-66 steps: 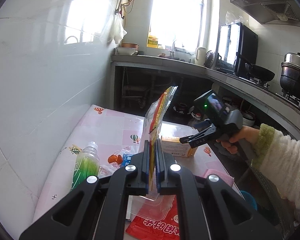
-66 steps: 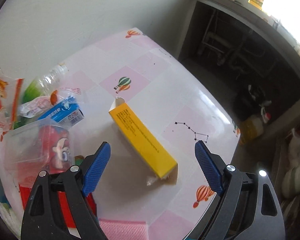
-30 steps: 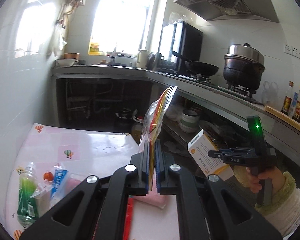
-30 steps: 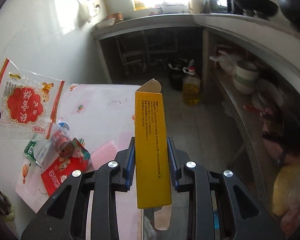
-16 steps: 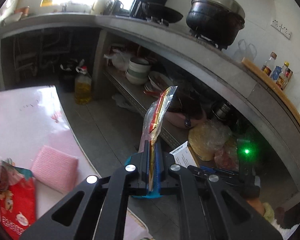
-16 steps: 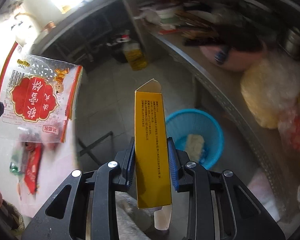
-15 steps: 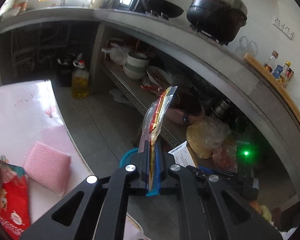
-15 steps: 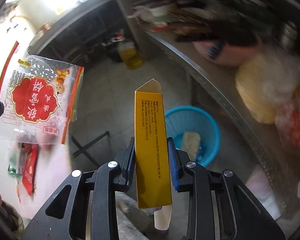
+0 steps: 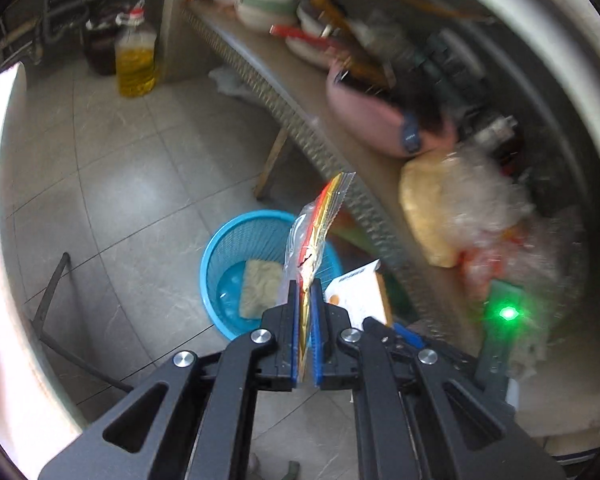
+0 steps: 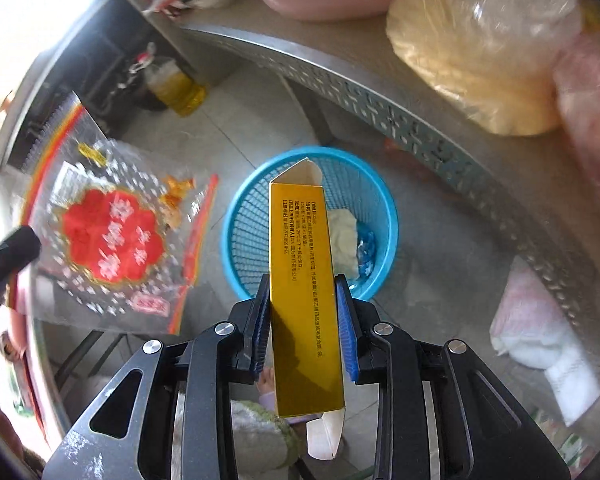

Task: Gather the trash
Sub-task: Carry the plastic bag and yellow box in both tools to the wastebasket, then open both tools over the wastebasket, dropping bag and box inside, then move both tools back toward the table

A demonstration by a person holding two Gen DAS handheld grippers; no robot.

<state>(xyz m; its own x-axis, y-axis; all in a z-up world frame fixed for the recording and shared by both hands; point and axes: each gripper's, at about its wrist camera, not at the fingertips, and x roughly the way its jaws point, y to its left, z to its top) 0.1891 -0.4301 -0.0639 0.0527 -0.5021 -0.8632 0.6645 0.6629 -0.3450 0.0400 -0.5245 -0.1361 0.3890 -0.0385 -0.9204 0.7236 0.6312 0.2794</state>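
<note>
Trash is in both grips above the blue waste basket on the floor: the right hand-held gripper is clenched on an upright yellow carton, and the left hand-held gripper pinches a clear snack wrapper edge-on. To drop them well, I judge each should be centred over the basket mouth before the jaws part; the wrapper is light and may drift, so release it low. The carton looks better lined up. The right wrist view shows the wrapper's red printed face, held left of the basket, and a pale wad with blue bits inside it. Only the left view shows the carton's white end and the oil bottle standing clearly by the shelf.
</note>
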